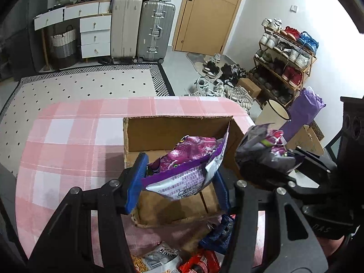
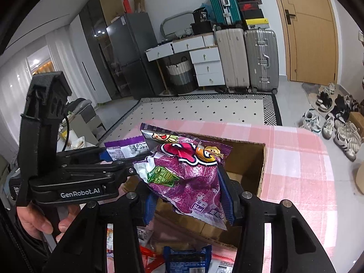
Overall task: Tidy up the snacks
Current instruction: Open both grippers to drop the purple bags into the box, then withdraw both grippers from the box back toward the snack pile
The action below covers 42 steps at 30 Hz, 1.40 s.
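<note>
Both grippers carry a snack over the open brown cardboard box (image 1: 179, 134), which sits on the pink-and-white checked tablecloth (image 1: 68, 136) so that loose packets can be gathered into one container.

In the left wrist view, the left gripper (image 1: 179, 182) has its blue pads closed on a crinkled purple foil snack packet with white printed back (image 1: 184, 170). The packet hangs across the jaws at the centre of the view, its top corner pointing toward one o'clock, directly above the box's bare floor. That placement suggests a drop into the box comes next.

In the right wrist view, the right gripper (image 2: 188, 195) is clamped nearly fully together on a second purple glittery foil snack packet with a red cartoon logo (image 2: 188, 170), pinched by its lower half so the printed face stands up toward twelve o'clock. It too hangs over the box, whose far rim runs from one to three o'clock. The same packet shows at three o'clock in the left wrist view, so the two grippers are just beside each other.

At six o'clock in both views, unsorted packets lie on the cloth before the box: a dark blue wrapped snack (image 2: 187, 259), a red wrapper (image 1: 200, 264) and a white packet (image 1: 159, 257). Judging by these, the sorting is far from finished.
</note>
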Available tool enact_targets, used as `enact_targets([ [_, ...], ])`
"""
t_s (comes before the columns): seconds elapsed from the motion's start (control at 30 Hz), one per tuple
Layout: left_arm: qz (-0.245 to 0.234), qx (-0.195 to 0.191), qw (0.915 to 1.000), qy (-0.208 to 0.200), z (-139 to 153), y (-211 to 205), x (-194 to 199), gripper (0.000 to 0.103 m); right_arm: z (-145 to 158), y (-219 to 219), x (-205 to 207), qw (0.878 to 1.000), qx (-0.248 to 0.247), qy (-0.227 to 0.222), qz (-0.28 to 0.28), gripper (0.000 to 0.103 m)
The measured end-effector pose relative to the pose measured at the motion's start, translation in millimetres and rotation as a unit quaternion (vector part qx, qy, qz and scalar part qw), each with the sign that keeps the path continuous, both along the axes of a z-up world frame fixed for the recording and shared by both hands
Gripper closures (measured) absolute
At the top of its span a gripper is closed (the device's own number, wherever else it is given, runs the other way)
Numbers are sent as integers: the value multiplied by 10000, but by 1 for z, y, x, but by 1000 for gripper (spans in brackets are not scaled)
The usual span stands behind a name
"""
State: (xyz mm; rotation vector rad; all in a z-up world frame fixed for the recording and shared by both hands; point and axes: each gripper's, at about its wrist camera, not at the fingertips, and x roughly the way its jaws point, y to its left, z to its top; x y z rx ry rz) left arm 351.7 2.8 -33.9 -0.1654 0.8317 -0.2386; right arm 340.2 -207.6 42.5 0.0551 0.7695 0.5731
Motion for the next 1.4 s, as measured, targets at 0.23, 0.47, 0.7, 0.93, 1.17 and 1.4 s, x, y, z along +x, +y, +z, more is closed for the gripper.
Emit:
enact_targets([
  [0.23, 141, -16, 9997, 174, -20, 5, 12, 49, -19, 14, 18, 9998, -118, 123, -75, 55],
  [0.47, 380, 37, 9985, 390, -30, 22, 14, 21, -20, 9, 22, 9994, -210, -48, -267, 36],
  [0.7, 416, 1, 9991, 119, -8, 32, -11, 19, 5, -17, -6, 9980, -91, -424, -454, 24],
  [0.93, 510, -82, 9986, -73, 17, 41, -51, 19, 34, -37, -51, 9956, -9, -789, -502, 24],
  [1.17, 566, 217, 9971, -461, 42, 39, -108, 15, 50, -46, -101, 9936, 138, -1014, -481, 17],
  [1.4, 568, 513, 9929, -912, 64, 28, -166, 0, 46, -49, -153, 9935, 180, -1015, -490, 14],
])
